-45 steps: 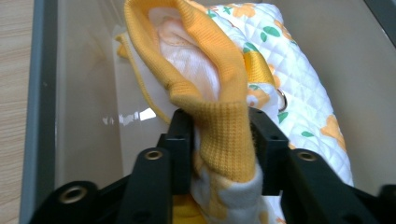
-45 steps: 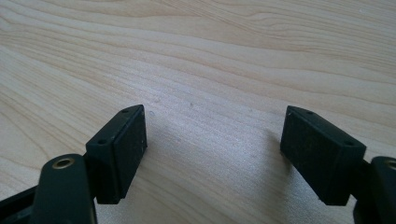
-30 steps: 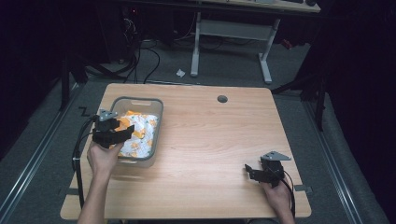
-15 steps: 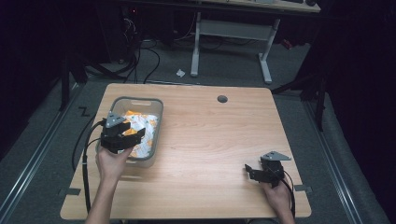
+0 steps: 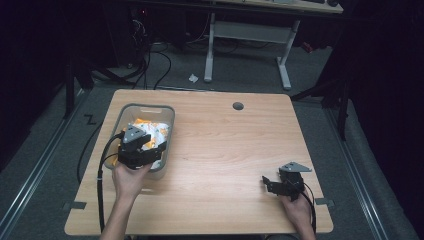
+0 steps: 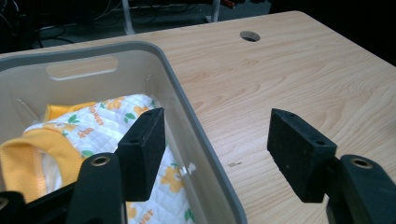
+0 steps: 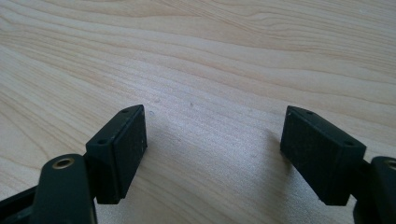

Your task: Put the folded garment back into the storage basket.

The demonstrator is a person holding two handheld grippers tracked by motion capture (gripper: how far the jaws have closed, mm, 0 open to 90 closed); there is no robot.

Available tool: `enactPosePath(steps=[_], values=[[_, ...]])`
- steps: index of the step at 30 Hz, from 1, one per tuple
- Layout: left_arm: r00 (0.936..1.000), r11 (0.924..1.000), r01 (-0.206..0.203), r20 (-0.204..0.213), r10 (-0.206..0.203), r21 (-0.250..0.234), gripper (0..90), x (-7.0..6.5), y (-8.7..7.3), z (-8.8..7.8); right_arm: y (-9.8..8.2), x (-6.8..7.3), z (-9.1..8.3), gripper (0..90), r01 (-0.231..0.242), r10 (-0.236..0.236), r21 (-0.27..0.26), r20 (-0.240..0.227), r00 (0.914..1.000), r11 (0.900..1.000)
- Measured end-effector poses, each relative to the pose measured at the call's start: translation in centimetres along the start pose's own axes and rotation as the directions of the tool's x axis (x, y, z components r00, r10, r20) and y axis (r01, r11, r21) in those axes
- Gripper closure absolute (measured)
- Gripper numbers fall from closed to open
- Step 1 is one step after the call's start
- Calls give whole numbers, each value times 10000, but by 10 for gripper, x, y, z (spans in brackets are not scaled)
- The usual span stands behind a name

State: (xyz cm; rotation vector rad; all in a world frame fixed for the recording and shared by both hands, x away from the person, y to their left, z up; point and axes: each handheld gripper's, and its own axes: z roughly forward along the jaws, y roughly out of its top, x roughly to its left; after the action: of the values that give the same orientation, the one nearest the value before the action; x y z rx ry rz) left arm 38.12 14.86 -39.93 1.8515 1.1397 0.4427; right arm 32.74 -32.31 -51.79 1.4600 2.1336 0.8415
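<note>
**benchwatcher:** So where's the cloth sitting? I see a white quilted garment [image 6: 100,128] with yellow trim and little orange prints, bunched up inside the grey plastic bin [image 5: 168,116]. The bin is around 9 o'clock on the bench [image 5: 235,150], close to the left edge.

**gripnerd:** Yep, and the left gripper [image 6: 212,151] hangs right over the bin's near right wall. Its jaws are spread wide with nothing between them: one pad is inside the bin over the fabric, the other outside over bare wood. My guess is it's straddling the rim either to grab the wall or just lining up to dip in for the garment. Can't tell which.

**benchwatcher:** And the other hand?

**gripnerd:** The right gripper [image 5: 272,184] is parked at about 4 o'clock, well apart from the bin, low over the wood. Jaws wide open too, holding nothing. Looks like it's just waiting out of the way so the middle of the bench is free for laying the garment down.
</note>
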Motion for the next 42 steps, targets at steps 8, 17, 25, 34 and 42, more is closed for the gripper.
enactPosePath(steps=[8, 17, 25, 34, 42], values=[[9998, 10000, -60, 196, 61, -31, 380, -8, 1, 2, 0, 0, 0, 231, 1, -1, 1, 0, 10000, 10000], [9991, 9999, -146, 401, 146, -8, 385, -15, 0, 5, 0, 0, 0, 231, -1, 1, 1, 0, 10000, 10000], [9979, 9996, -290, 576, 292, -39, 389, -24, 0, 6, 0, 0, 0, 231, -13, 13, 4, 0, 10000, 10000], [9964, 9995, -324, 782, 320, 39, 389, -31, -4, 8, 0, 0, 0, 231, 2, -2, 1, 0, 10000, 10000], [9951, 9997, -225, 965, 218, 63, 390, -36, -8, 15, 0, 0, 0, 231, 0, 0, 1, 0, 10000, 10000]])
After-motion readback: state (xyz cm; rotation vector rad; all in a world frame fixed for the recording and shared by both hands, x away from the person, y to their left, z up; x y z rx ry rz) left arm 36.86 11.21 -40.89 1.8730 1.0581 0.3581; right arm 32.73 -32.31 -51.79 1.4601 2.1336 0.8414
